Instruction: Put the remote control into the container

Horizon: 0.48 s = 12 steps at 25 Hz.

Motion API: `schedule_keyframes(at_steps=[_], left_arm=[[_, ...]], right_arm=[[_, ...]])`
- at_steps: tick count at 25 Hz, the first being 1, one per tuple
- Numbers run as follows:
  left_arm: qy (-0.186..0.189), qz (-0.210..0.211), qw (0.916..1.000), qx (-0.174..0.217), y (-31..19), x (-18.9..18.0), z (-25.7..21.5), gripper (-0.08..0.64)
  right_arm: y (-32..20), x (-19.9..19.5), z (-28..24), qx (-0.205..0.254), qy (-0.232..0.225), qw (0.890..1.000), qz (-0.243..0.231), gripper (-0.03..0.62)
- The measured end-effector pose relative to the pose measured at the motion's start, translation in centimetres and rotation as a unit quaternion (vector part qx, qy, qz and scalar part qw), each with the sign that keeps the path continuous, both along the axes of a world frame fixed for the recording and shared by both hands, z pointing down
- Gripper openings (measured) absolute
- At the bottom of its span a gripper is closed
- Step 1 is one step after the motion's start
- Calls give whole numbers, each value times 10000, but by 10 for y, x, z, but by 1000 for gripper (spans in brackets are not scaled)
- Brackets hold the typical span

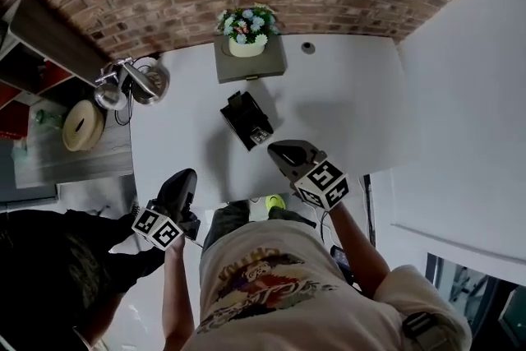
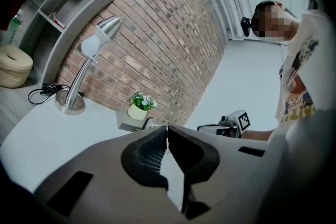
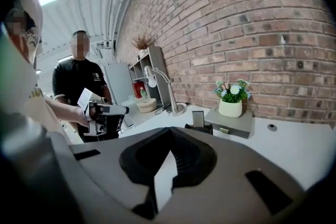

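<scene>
A small black container sits mid-table, also seen in the right gripper view. A flat grey slab, apparently the remote control, stands upright in it; from the head view only its pale end shows. My right gripper hovers just right of and nearer than the container, jaws shut and empty. My left gripper hangs at the table's near-left edge, well clear of the container. Its jaws meet at the tips with nothing between them.
A grey box carrying a potted flower stands at the back against the brick wall. A silver desk lamp is at the back left, beside a low shelf with a round woven thing. Another person stands to the left.
</scene>
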State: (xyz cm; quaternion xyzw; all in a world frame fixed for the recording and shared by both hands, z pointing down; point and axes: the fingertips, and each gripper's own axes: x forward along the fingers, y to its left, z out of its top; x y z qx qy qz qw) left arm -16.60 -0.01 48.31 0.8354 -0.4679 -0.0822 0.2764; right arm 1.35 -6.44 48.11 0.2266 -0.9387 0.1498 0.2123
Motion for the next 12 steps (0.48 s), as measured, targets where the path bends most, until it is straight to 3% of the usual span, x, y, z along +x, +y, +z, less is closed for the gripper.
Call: schedule_keyframes(at_steps=[7, 12], left_arm=[[-331, 27, 9993, 173, 29, 72, -18, 8], [-419, -73, 9988, 232, 46, 109, -22, 8]], right_arm=[[21, 23, -22, 341, -514, 9969, -485, 11], [36, 47, -19, 302, -636, 9955, -639, 11]])
